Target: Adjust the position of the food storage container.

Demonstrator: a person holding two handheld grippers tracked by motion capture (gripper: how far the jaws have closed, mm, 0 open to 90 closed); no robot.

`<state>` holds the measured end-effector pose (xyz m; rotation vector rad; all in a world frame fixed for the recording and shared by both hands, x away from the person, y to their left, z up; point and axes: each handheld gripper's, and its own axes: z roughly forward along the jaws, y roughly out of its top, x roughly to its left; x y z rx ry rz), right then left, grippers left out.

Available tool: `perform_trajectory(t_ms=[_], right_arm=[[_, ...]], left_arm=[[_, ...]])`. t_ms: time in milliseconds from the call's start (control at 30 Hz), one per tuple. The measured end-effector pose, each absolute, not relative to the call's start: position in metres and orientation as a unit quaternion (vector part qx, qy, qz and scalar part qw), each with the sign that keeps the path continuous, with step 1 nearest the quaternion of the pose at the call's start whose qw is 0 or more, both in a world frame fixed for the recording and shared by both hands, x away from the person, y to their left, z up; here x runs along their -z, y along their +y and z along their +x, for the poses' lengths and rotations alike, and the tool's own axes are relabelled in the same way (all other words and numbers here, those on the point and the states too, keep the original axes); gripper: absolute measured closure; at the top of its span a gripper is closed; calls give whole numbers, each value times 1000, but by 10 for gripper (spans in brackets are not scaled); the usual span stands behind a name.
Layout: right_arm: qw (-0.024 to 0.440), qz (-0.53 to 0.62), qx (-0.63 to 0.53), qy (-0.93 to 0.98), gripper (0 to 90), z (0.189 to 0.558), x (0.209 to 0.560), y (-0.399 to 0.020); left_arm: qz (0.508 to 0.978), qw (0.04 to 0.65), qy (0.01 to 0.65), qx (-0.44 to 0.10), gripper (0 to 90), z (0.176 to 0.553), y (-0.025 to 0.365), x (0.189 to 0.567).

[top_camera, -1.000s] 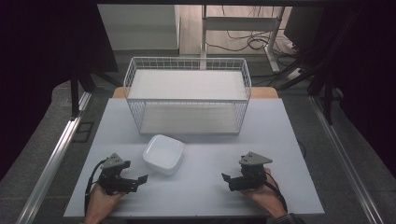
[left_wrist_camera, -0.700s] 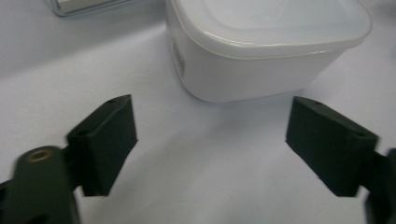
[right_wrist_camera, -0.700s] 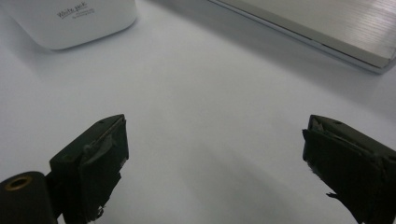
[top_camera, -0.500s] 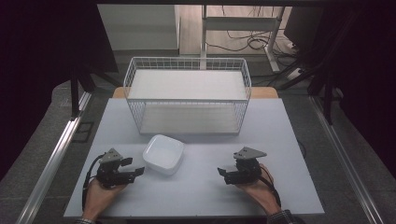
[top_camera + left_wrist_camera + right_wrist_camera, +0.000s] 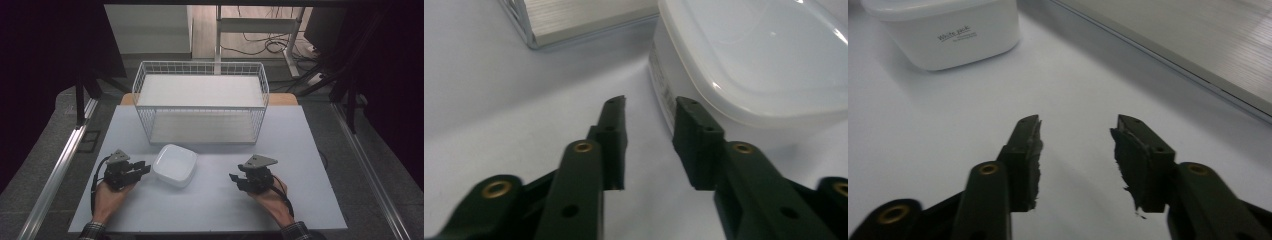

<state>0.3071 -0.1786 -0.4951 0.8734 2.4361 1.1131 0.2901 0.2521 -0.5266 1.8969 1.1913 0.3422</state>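
— Seen from above: white table (image 5: 210,210), wire basket (image 5: 200,100) at the far side, lidded white box (image 5: 175,165) just in front of it, near the table's middle.

— And the grippers?

— Left gripper (image 5: 141,169) just beside the box's left edge, pointing at it, held low over the table. Right gripper (image 5: 235,179) well apart from the box on its right side, also pointing toward it.

— Jaws?

— Both pairs partly apart, having just been closing. Nothing between either pair. In the left gripper view (image 5: 649,130), bare table in the gap, the box (image 5: 749,65) close ahead and to the right, almost against the right jaw tip; touching or not, cannot tell. Basket corner (image 5: 574,20) farther off at upper left.

— From the right side?

— Right gripper view (image 5: 1075,150): jaws over bare table, box (image 5: 948,30) at upper left, well ahead, small print on its side wall. Basket's base (image 5: 1198,55) running along the upper right.

— Box position, finally?

— Flat on the table, lid on, between the two grippers, nearer the left one.
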Motion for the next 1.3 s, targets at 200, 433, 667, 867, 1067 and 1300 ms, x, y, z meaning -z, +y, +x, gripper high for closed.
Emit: perform_trajectory(t_ms=[200, 433, 667, 867, 1067, 1300], right_arm=[[141, 296, -382, 864, 710, 310, 497, -169], [138, 284, -370, 874, 886, 317, 498, -160], [128, 288, -361, 878, 890, 319, 500, -156], [121, 300, -369, 871, 890, 320, 500, -158], [117, 300, -370, 872, 890, 323, 505, -154], [109, 296, -374, 872, 889, 330, 510, -143]], left_arm=[[772, 409, 466, -138, 793, 309, 243, 530], [779, 415, 453, -125, 900, 317, 233, 531], [781, 424, 448, -95, 900, 313, 226, 532], [791, 426, 432, -81, 900, 308, 208, 531], [799, 429, 415, -69, 900, 306, 189, 530], [811, 427, 396, -56, 900, 302, 169, 530]])
